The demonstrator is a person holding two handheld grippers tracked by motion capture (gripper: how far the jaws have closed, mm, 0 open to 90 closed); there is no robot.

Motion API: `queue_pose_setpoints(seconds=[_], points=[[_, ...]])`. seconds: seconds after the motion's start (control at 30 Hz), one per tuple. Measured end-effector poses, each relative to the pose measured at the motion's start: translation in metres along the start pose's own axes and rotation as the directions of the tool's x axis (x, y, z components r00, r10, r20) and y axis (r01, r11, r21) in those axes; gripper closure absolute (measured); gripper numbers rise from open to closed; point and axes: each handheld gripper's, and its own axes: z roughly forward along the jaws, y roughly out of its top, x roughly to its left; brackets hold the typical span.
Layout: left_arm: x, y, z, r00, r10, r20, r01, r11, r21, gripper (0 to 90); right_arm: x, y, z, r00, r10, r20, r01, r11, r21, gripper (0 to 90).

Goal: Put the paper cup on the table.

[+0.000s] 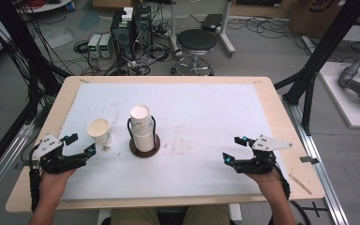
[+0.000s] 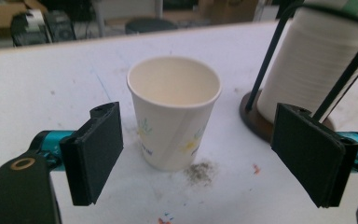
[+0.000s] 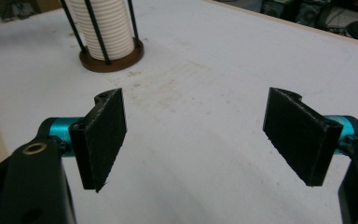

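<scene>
Paper cup (image 2: 174, 112) just beyond left gripper (image 1: 81, 144), jaws wide apart, seemingly not touching.

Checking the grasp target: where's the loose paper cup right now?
In the high view the loose paper cup stands upright on the table's left side, just left of the cup stack in its holder and just ahead of the open left claw.

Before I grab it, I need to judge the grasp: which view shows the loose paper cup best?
The left gripper view: the paper cup stands close, upright, empty. The high view shows it small; the right gripper view looks elsewhere.
</scene>
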Motion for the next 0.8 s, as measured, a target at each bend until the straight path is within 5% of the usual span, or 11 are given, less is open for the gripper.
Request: queue_pose_setpoints(seconds=[0.13,0.33,0.8], points=[[-0.008,0.001,-0.009,0.9959,-0.026,0.087,0.034,0.9944,-0.1,16.9,-0.001,-0.004,-0.003,0.9989,0.006,0.047,-0.007,1.0,0.009,21.9],[-0.025,0.008,-0.004,0.9859,0.012,0.167,0.012,0.9896,-0.144,16.5,-0.002,-0.012,-0.01,0.9956,0.033,0.087,-0.031,0.999,-0.022,21.9],[-0.033,0.006,0.005,0.9865,0.043,0.158,-0.021,0.99,-0.14,16.8,-0.001,-0.016,-0.023,0.9915,0.049,0.121,-0.044,0.998,-0.043,21.9]])
